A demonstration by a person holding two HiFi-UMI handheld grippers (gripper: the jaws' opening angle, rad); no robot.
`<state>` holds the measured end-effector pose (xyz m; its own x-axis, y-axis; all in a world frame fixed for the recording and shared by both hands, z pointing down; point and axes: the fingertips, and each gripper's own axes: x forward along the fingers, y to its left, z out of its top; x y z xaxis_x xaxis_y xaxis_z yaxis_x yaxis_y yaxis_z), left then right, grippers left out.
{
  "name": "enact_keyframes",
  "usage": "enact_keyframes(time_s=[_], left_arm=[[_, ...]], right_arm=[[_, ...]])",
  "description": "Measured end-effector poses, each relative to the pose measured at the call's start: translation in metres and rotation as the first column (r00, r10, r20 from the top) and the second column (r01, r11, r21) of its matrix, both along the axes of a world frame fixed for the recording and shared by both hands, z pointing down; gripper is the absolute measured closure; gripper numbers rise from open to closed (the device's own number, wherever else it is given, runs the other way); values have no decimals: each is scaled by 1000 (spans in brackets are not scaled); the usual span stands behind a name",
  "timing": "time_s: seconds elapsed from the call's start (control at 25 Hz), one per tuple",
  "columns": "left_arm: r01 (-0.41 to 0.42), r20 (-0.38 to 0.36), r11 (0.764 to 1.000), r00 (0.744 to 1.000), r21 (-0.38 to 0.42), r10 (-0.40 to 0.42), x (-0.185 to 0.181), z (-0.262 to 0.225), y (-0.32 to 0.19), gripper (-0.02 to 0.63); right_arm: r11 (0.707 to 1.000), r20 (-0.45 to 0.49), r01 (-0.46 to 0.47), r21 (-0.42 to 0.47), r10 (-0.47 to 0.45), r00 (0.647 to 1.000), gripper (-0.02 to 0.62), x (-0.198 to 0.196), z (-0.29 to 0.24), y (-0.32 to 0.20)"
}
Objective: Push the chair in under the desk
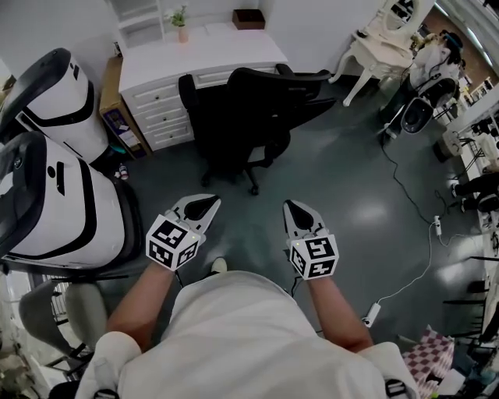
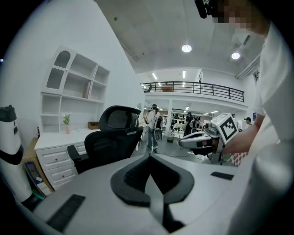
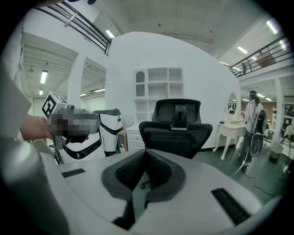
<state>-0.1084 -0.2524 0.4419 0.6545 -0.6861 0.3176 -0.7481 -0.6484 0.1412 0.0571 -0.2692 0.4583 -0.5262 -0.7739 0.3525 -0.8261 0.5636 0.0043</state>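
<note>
Two tools: left gripper (image 1: 210, 204) and right gripper (image 1: 291, 207), jaws fully closed, holding nothing. One black mesh office chair (image 1: 249, 117) at twelve o'clock, just beside white drawered desk (image 1: 195, 58).

The chair (image 1: 245, 117) stands on the floor (image 1: 351, 195) just before the counter (image 1: 203, 54), toward its right end. On the counter, a potted plant (image 1: 180, 23) sits left of a box (image 1: 248, 19). The left tongs (image 1: 209, 203) and right tongs (image 1: 291, 205) sit nearest, side by side, well apart from the chair.

Bright, even ceiling light; glare patches on the floor (image 1: 366, 214); gripper views fisheye-warped, dark-cornered, slightly soft.
</note>
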Motion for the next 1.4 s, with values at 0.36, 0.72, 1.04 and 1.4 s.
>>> enact_keyframes(time_s=[0.36, 0.72, 1.04, 1.4], left_arm=[[81, -5, 997, 997, -19, -81, 52, 1, 56, 611], [158, -9, 987, 987, -20, -158, 83, 2, 121, 609], [185, 6, 982, 983, -36, -184, 105, 11, 170, 611], [196, 7, 980, 981, -23, -196, 123, 13, 201, 611]], right_arm=[[995, 7, 96, 5, -96, 995, 592, 52, 0, 51], [985, 37, 171, 23, -172, 984, 592, 86, 1, 103], [979, 56, 205, 23, -206, 977, 592, 105, 6, 149], [972, 68, 235, 22, -236, 969, 592, 117, 9, 181]])
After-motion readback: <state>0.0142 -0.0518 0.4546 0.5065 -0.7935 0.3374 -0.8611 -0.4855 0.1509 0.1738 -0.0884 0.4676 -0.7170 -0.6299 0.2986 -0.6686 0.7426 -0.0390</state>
